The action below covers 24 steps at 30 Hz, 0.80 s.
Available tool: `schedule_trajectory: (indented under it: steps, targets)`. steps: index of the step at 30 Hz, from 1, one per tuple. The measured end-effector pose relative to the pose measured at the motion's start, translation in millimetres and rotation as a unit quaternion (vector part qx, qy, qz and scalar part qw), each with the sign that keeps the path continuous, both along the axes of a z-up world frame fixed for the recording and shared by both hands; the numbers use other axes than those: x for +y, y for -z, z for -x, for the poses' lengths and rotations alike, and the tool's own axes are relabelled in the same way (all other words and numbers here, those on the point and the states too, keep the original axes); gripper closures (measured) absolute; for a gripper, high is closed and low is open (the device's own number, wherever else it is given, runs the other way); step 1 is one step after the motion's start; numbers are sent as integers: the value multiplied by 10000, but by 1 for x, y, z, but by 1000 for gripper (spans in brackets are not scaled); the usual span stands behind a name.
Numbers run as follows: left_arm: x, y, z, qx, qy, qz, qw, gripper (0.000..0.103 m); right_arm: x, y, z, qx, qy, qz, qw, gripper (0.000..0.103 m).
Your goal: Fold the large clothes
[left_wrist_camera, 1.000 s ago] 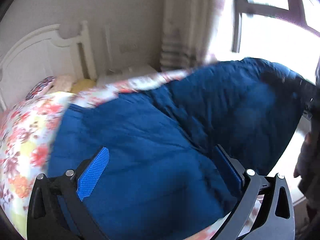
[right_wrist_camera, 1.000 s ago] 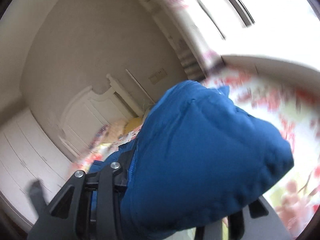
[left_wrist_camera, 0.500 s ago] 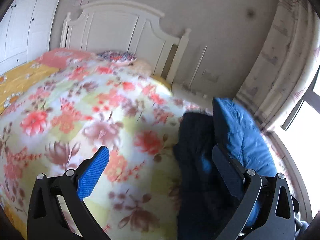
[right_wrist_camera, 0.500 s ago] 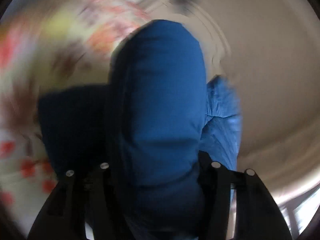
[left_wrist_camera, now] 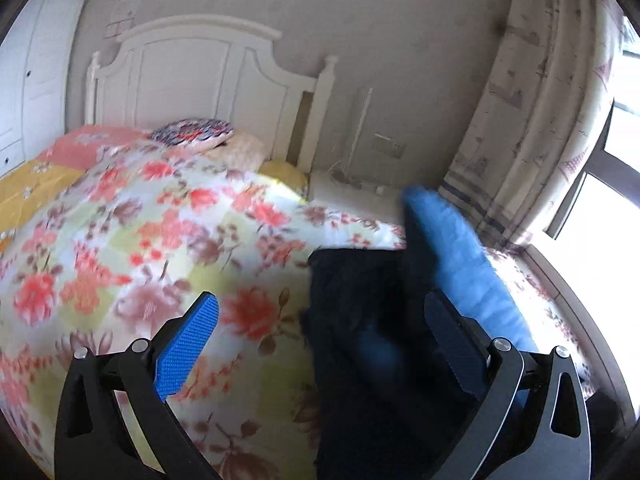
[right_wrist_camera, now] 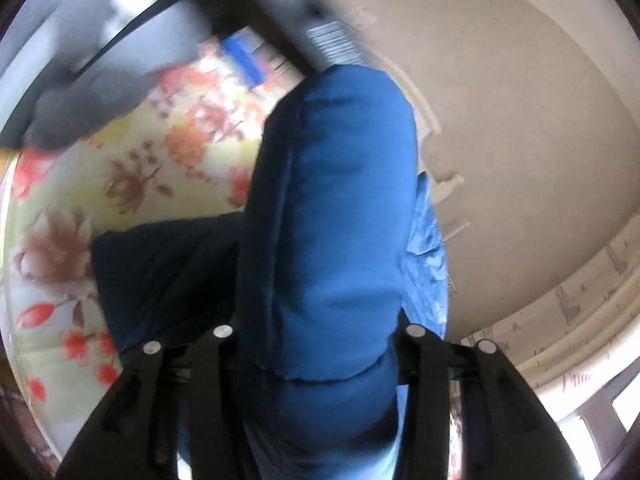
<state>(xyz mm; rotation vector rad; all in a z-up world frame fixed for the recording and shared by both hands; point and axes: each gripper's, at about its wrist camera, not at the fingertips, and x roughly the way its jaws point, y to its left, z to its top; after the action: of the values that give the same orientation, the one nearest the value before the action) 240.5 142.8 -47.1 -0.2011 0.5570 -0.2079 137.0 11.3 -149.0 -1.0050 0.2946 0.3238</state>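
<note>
- Blue jacket (right_wrist_camera: 324,216) bunched at the bed's (left_wrist_camera: 120,240) window-side edge.
- Right gripper (right_wrist_camera: 316,344) clamped on the jacket.
- Left gripper (left_wrist_camera: 320,344) wide open, holding nothing.
- No legible writing.

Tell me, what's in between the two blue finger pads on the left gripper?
In the left wrist view, the left gripper is open. Between its pads lie the flowery quilt and part of the blue jacket.

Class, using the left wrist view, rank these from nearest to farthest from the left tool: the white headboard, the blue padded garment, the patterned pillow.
1. Blue padded garment: at the right finger of the left tool, which is open.
2. Patterned pillow: up the floral quilt, left of centre.
3. White headboard: behind the pillow, against the wall.
</note>
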Motion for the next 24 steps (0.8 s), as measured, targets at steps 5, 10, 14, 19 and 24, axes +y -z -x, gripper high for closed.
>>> schedule_trajectory:
  steps: [5, 10, 14, 19, 24]
  targets:
    - [-51, -43, -16, -220, 896, -564, 9941, 4, 11, 39, -5, -192, -72, 376, 9991, 41]
    - [-139, -57, -77, 204, 1991, -1542, 9676, 4, -4, 28, 8, 12, -482, 25, 9988, 34]
    - [-180, -7, -134, 691, 1699, -2860, 9405, 4, -15, 22, 15, 221, -624, -259, 9975, 34]
    - [-125, 57, -169, 1593, 1759, -1423, 9610, 4, -44, -1, 42, 910, -1097, -849, 9861, 32]
    - [-87, 84, -166, 1613, 1647, -591, 9713, 4, -97, -70, 33, 1950, -1816, -2745, 9239, 35]
